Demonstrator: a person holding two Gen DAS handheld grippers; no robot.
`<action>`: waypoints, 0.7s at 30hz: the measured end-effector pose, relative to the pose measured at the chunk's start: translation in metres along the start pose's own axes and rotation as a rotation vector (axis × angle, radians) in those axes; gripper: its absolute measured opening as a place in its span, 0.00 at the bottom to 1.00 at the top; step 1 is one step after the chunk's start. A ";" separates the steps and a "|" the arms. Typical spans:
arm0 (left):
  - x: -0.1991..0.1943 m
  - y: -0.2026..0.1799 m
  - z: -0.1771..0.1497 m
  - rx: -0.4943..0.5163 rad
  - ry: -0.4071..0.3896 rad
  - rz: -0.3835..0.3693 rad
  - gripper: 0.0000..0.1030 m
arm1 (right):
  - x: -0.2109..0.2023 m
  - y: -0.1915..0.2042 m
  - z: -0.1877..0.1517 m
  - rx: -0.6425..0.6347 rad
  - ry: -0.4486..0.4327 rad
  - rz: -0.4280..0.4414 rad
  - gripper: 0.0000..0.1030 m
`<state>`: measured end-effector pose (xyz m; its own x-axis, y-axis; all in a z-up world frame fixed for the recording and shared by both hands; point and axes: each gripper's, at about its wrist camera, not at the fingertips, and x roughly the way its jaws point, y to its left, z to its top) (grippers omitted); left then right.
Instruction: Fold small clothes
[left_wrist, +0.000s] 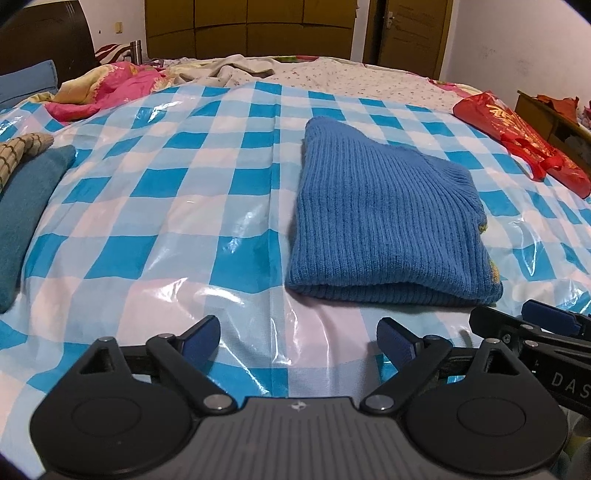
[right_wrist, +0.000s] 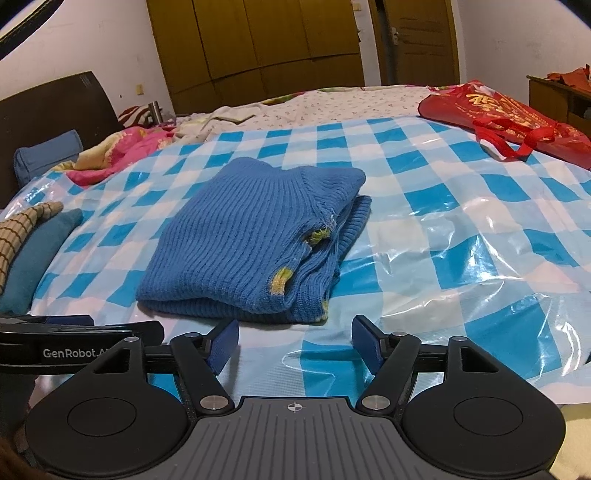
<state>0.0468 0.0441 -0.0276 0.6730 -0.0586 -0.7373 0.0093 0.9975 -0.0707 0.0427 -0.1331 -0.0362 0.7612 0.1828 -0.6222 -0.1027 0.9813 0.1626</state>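
Observation:
A blue ribbed knit sweater lies folded in a flat rectangle on the blue-and-white checked plastic sheet over the bed. It also shows in the right wrist view, with yellow trim at its right edge. My left gripper is open and empty, just in front of the sweater's near left corner. My right gripper is open and empty, just in front of the sweater's near edge. The right gripper shows at the right edge of the left wrist view.
A teal cloth and a beige checked cloth lie at the left. A red bag lies at the far right. Pink bedding is piled at the far left. A wooden cabinet stands beyond the bed.

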 end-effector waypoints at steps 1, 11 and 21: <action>0.000 0.000 0.000 -0.001 0.001 0.001 1.00 | 0.000 0.000 0.000 0.000 0.000 -0.003 0.68; 0.001 -0.001 -0.001 0.007 0.013 0.003 1.00 | 0.000 0.000 0.000 0.000 0.009 -0.025 0.73; 0.000 -0.002 -0.001 0.013 0.009 0.006 1.00 | 0.001 0.000 -0.001 0.003 0.017 -0.034 0.74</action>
<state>0.0460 0.0417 -0.0276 0.6662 -0.0529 -0.7439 0.0152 0.9982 -0.0574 0.0434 -0.1333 -0.0376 0.7535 0.1501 -0.6401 -0.0750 0.9869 0.1431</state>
